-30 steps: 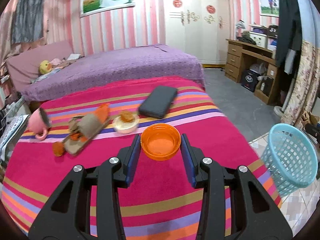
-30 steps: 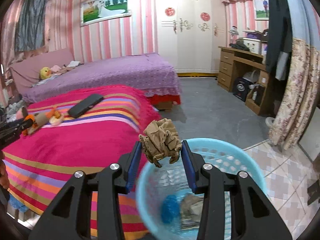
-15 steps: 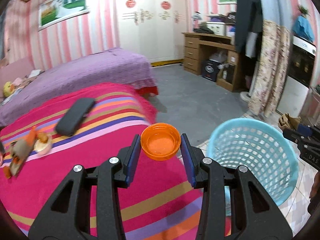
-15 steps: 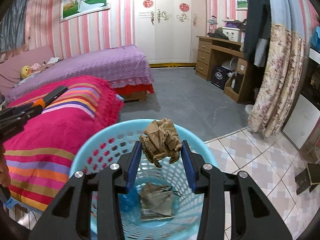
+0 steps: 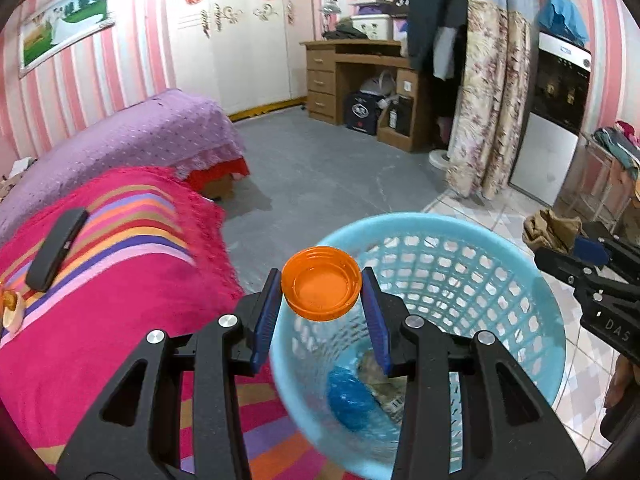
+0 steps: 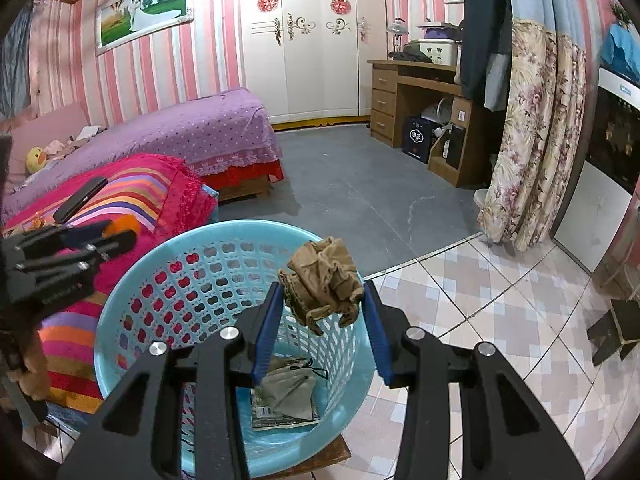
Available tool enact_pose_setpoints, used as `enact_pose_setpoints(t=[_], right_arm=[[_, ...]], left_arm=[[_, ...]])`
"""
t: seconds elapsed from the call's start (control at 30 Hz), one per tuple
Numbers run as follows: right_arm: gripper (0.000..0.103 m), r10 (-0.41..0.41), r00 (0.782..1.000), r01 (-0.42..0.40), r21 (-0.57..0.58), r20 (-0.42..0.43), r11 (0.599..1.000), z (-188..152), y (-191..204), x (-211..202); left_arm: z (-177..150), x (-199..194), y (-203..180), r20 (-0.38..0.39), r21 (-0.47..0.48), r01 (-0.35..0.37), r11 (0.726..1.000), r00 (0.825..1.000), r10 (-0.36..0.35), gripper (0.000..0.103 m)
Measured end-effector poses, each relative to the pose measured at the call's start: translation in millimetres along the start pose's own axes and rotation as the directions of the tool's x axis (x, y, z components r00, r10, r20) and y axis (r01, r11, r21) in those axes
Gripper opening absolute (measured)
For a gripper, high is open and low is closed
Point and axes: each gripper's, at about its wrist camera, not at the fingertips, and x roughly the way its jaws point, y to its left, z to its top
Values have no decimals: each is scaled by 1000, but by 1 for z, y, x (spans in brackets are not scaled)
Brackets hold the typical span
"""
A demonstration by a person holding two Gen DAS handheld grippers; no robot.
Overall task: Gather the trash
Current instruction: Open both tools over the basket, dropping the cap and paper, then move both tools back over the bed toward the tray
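Now both grippers hang over the basket (image 5: pixel 520 280), each with a piece of trash. The left gripper (image 5: pixel 321 300) has its blue pads clamped on an orange cap (image 5: pixel 320 289), open side facing the camera, one pad on each side of its rim. The cap sits above the basket's near-left rim, just past the edge of the striped bed (image 5: pixel 100 300).

The right gripper (image 6: pixel 323 300) is closed on a crumpled brown wad (image 6: pixel 322 280), which bulges up above the pads. That wad hangs over the basket's right rim, inside the opening. In the left view the same gripper comes in from the right edge, wad out front, beside the basket's far-right rim.

Down in the basket: a blue lump (image 5: pixel 352 400) and some flattened grey-brown packaging (image 6: pixel 288 392) on the bottom. The basket seems to stand on a low wooden surface by the foot of the striped bed, on tiled floor.

Back on the striped bed, a dark flat case (image 5: pixel 56 248) lies near the far edge, and at the left edge a small pale dish with something orange is barely in view. A purple bed (image 6: pixel 192 132) stands beyond.
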Motion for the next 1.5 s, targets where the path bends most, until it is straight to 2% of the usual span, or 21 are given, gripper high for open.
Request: enact_pose_setpoints(t=[0.03,0.07,0.1,0.13,0.3,0.4,0.6,0.7,0.77,0.97,1.2,1.5], right_arm=[[41,0,1000,0,1,-1,1000,0,-1,1],[41,-1,1000,1,2,-1,1000,-1,-2,1],[41,-1,1000,1,5,-2,1000,-2,-3,2],[41,0,1000,0,8,-2,1000,-2,-4,2],[41,8,1000,-8,14,-1,1000,-3,-4,4],[41,19,1000,-19,10,-1,1000,-3,0,6],[41,44,999,-43,5,-7,999,-3,9,14],[46,58,998,-58,16,0,998,-3,14,17],[69,66,998,-66,22,3,998,-4,17,19],[89,41,999,-41,-6,5,999,-2,32,18],[94,59,997,-58,-12,42,998,7,52,4],[95,113,989,-109,-44,91,993,18,102,-15]], left_arm=[[0,2,-1,-6,4,1,1000,1000,-1,39],[-2,5,-1,-15,5,2,1000,1000,-1,46],[-2,9,0,-32,1,2,1000,999,-2,64],[-3,10,2,-37,-6,-1,1000,999,0,70],[-3,3,18,-7,-8,-49,999,999,49,84],[-1,-4,31,15,-24,-79,997,997,79,89],[-2,-16,68,30,-81,-125,989,991,128,92],[-5,-20,81,26,-109,-135,985,990,139,93],[-7,-24,86,31,-111,-151,982,987,156,93],[-13,-39,93,49,-119,-166,979,984,173,95],[-19,-68,104,75,-116,-207,971,973,216,95],[-30,-122,151,93,-173,-285,943,948,303,97]])
